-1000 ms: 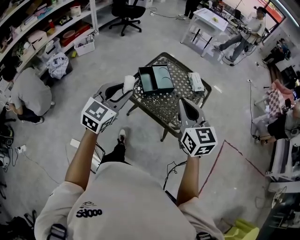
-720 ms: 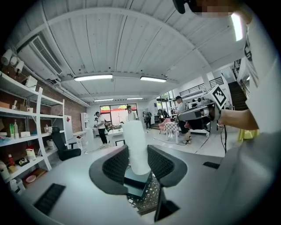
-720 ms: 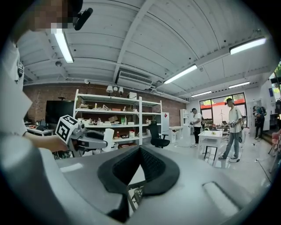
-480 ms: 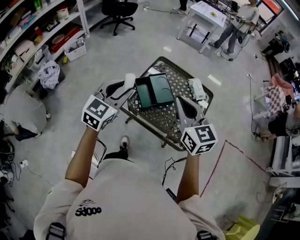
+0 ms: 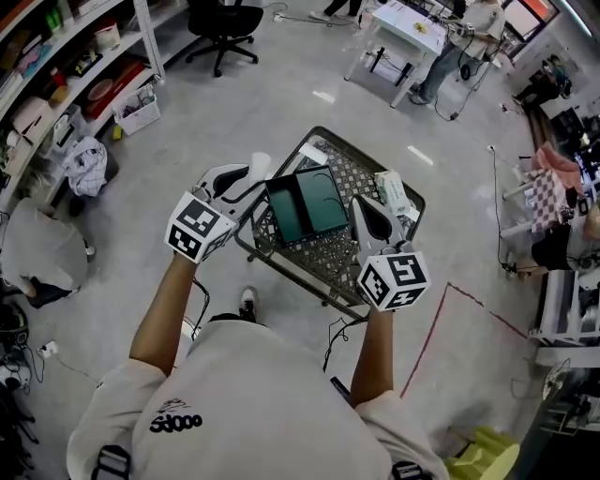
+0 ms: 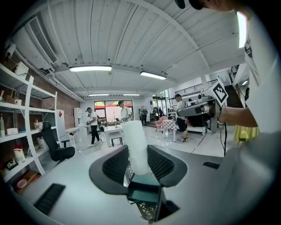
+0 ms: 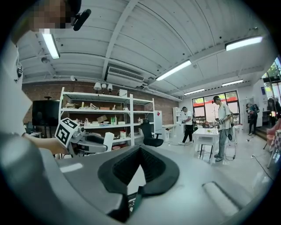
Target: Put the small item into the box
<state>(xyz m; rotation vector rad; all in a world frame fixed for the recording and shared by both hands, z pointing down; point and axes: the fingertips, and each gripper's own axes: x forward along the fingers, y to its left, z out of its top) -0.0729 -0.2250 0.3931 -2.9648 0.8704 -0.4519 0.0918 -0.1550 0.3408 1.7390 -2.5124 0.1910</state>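
An open dark green box [image 5: 305, 202] lies on a metal lattice table [image 5: 337, 262]. My left gripper [image 5: 251, 176] hangs at the table's left edge, just left of the box. It is shut on a small white cylinder [image 5: 260, 166] that stands upright between its pads [image 6: 137, 147]. The box [image 6: 144, 190] shows low between those jaws. My right gripper [image 5: 364, 214] hovers by the box's right side. Its jaws stand slightly apart [image 7: 137, 173] with nothing gripped, and a dark green box edge [image 7: 138, 201] shows at their base. Whether it touches them I cannot tell.
A white packet [image 5: 392, 190] lies on the table's far right corner. Shelves [image 5: 66, 66] line the left wall, with a crouched person [image 5: 37, 248] below them. An office chair [image 5: 220, 19] and white tables [image 5: 398, 28] stand behind. Red tape [image 5: 469, 291] marks the floor at right.
Both grippers have come closer to the box, the right one now beside its right edge. The left still holds the white cylinder. The head view has shifted.
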